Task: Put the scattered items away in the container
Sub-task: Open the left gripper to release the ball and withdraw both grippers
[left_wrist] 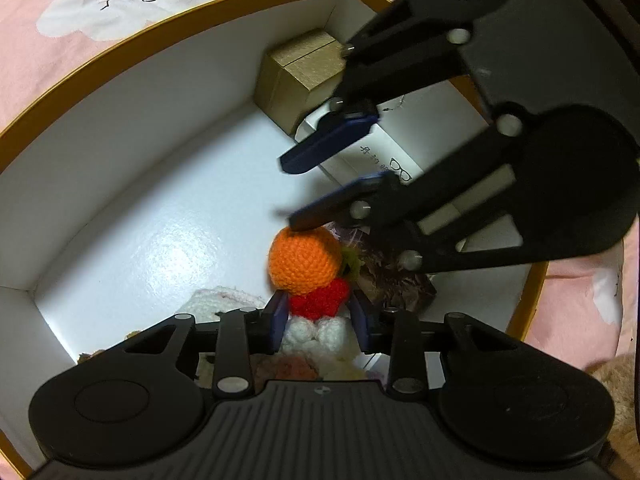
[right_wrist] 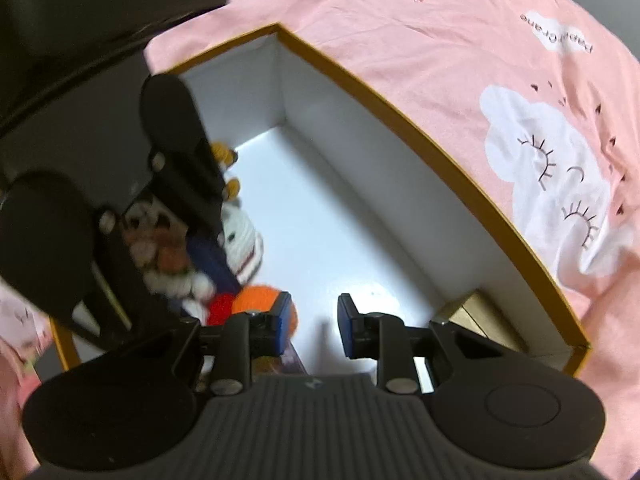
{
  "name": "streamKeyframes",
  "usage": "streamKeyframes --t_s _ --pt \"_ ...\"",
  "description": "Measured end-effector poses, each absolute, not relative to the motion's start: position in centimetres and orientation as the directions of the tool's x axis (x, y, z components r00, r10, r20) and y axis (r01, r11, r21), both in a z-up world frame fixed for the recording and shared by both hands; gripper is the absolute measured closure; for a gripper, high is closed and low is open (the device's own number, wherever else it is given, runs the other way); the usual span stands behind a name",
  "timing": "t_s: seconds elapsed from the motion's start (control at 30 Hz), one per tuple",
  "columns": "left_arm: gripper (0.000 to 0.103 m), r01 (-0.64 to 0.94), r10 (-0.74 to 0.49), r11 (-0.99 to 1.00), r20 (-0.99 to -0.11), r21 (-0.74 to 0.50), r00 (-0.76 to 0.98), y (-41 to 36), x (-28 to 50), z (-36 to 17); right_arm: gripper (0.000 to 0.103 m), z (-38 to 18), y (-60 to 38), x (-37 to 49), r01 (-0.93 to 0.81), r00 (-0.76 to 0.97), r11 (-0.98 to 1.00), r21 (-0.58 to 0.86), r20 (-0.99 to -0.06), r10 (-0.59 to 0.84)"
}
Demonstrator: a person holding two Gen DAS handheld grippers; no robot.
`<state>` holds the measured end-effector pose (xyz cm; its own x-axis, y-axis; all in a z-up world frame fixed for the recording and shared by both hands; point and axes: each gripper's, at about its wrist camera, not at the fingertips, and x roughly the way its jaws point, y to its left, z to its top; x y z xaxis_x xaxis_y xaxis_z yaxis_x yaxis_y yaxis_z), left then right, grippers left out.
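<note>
A crochet doll [left_wrist: 304,264] with an orange head, a red middle and a white lower part lies inside the white box [left_wrist: 120,120] with the mustard rim. My left gripper [left_wrist: 320,320] points down into the box, shut on the doll's red and white part, one blue pad on each side. My right gripper [left_wrist: 287,194] hangs just above the orange head, its lower finger almost on it. In the right wrist view, the right gripper [right_wrist: 314,316] is open and holds nothing. Bare box floor shows in the gap, and the doll [right_wrist: 256,300] is behind its left finger.
Inside the box are a small gold box [left_wrist: 296,76] in the far corner, a white carton with a glasses drawing [left_wrist: 400,148], a dark printed packet [left_wrist: 396,284] and a striped white knitted toy [right_wrist: 244,244]. The box rests on a pink cloud-print sheet [right_wrist: 400,60].
</note>
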<state>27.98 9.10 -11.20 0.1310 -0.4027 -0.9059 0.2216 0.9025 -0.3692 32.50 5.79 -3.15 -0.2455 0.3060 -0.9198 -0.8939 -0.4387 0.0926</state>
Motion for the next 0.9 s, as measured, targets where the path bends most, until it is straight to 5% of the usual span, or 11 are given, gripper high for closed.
streamKeyframes --t_s 0.17,0.37,0.5,0.9 --pt "0.065 0.237 -0.394 0.904 -0.909 -0.357 0.135 8.8 27.8 -10.8 0.085 -3.4 5.7 31.5 -0.903 -0.278 -0.404 0.149 -0.918 0.282" --pt "0.064 0.285 -0.347 0.915 -0.917 -0.285 0.198 8.5 26.2 -8.6 0.087 -5.7 5.4 32.6 -0.911 -0.290 -0.371 0.180 -0.919 0.265" --pt "0.075 0.286 -0.320 0.924 -0.922 -0.253 0.218 8.5 25.3 -7.8 0.089 -6.1 5.5 32.5 -0.909 -0.298 -0.374 0.186 -0.916 0.268" --pt "0.077 0.210 -0.323 0.938 -0.915 -0.276 0.242 7.5 25.9 -9.2 0.097 -4.6 6.4 29.7 -0.918 -0.253 -0.371 0.138 -0.926 0.279"
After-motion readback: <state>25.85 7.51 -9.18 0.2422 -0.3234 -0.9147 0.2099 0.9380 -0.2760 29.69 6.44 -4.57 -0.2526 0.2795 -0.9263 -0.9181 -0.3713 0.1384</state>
